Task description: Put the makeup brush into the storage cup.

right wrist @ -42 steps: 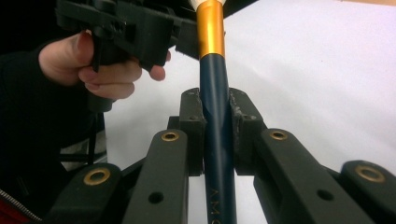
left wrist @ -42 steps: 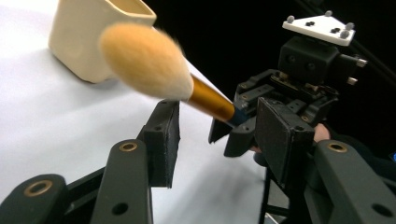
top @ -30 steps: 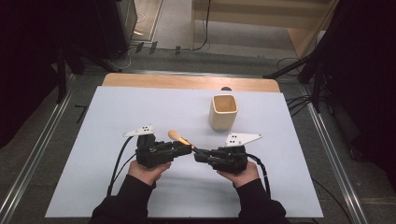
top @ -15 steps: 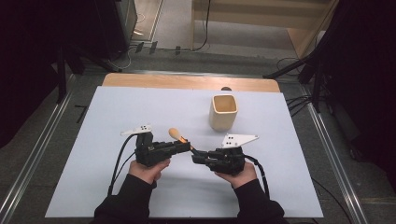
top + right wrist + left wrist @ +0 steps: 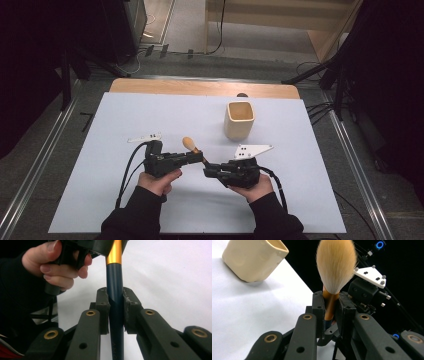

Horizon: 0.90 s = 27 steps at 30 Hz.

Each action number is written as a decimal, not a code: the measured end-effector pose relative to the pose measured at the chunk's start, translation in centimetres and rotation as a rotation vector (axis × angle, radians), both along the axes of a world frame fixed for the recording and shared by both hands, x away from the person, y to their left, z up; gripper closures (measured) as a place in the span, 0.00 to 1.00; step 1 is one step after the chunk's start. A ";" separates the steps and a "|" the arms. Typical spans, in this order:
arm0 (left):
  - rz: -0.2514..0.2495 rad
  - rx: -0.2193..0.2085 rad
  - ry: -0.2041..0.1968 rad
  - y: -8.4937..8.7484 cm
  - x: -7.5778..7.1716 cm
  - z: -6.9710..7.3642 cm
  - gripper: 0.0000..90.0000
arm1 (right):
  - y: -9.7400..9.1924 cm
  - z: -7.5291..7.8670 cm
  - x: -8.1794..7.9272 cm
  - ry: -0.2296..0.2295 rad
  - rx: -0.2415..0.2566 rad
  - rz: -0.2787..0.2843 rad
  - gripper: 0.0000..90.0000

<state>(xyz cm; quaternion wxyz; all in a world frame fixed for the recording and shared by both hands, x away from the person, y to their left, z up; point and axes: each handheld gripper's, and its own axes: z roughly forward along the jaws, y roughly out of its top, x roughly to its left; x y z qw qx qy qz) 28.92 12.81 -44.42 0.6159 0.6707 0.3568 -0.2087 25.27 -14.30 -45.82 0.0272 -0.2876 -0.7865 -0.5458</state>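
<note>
— Brush (image 5: 336, 265) first, please: where is it sitting?

— Brush is being held between both grippers above the near middle of the table, not lying on it. The left gripper (image 5: 196, 157) has just been closing, and its jaws are now clamping the gold collar just below the fluffy tan bristles. The right gripper (image 5: 210, 170) is pinching the dark blue handle (image 5: 115, 302) lower down. Both sets of jaws are standing narrow, with the brush between them. A person's hands are coming in from the near edge, the left hand (image 5: 159, 181) and the right hand (image 5: 253, 187), in black sleeves.

— What else is sitting nearby? Is anything blocking the way?

— A cream cup (image 5: 239, 120) with squared sides is standing upright, farther back and to the right, well apart from the brush. Nothing is lying between the cup and the grippers. Black cables are trailing from each gripper toward the person.

— And the surface and the room?

— A white sheet (image 5: 125, 125) is covering the table, with a strip of bare wood (image 5: 200, 88) showing along the far edge. Metal rails are running along both sides. Beyond the table, grey floor and loose cables are showing, and the surroundings are dark.
</note>
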 end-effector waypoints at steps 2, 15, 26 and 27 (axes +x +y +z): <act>0.005 -0.001 -0.003 0.1 0.0 0.0 0.89 | 0.0 0.0 0.0 0.006 0.002 0.005 0.84; -0.024 0.073 -0.061 1.6 0.5 1.8 0.89 | -0.5 0.3 0.0 -0.023 0.013 0.014 0.43; -0.180 0.249 -0.181 0.8 0.6 3.8 0.89 | 0.3 0.2 -0.3 -0.044 0.037 0.059 0.30; -0.192 0.263 -0.192 0.7 0.5 4.0 0.89 | 0.4 0.2 -0.3 -0.040 0.040 0.067 0.30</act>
